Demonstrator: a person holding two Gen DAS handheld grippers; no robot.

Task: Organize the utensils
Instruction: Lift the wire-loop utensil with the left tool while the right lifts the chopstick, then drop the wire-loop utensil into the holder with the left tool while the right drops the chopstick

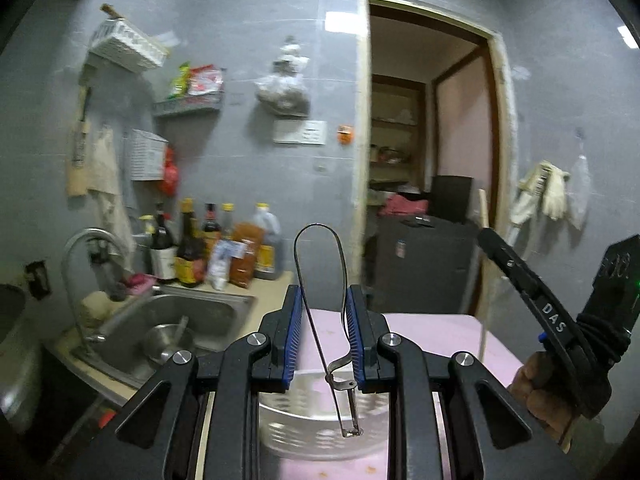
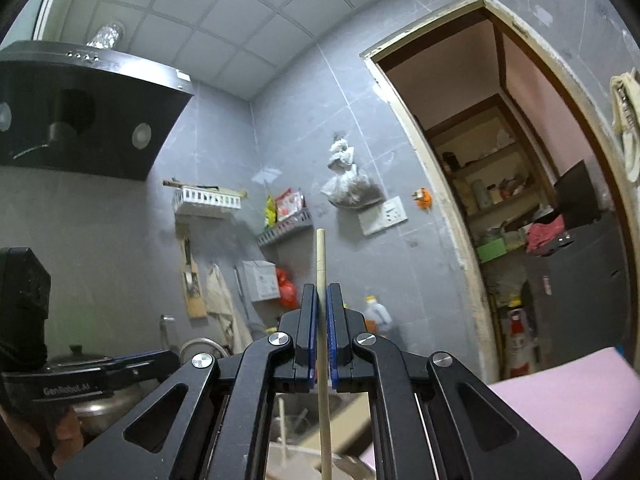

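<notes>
My left tool (image 1: 323,322) grips a wire-handled peeler (image 1: 320,280) between its blue pads, loop upward, blade end hanging above the white basket (image 1: 320,432) on the pink tabletop (image 1: 440,336). My right tool (image 2: 322,320) is clamped on a pale chopstick (image 2: 321,256), standing upright. Sink (image 1: 168,328) and sauce bottles (image 1: 188,248) lie left.

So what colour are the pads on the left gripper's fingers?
Blue, ribbed pads on black fingers; clearest in the left wrist view.
</notes>
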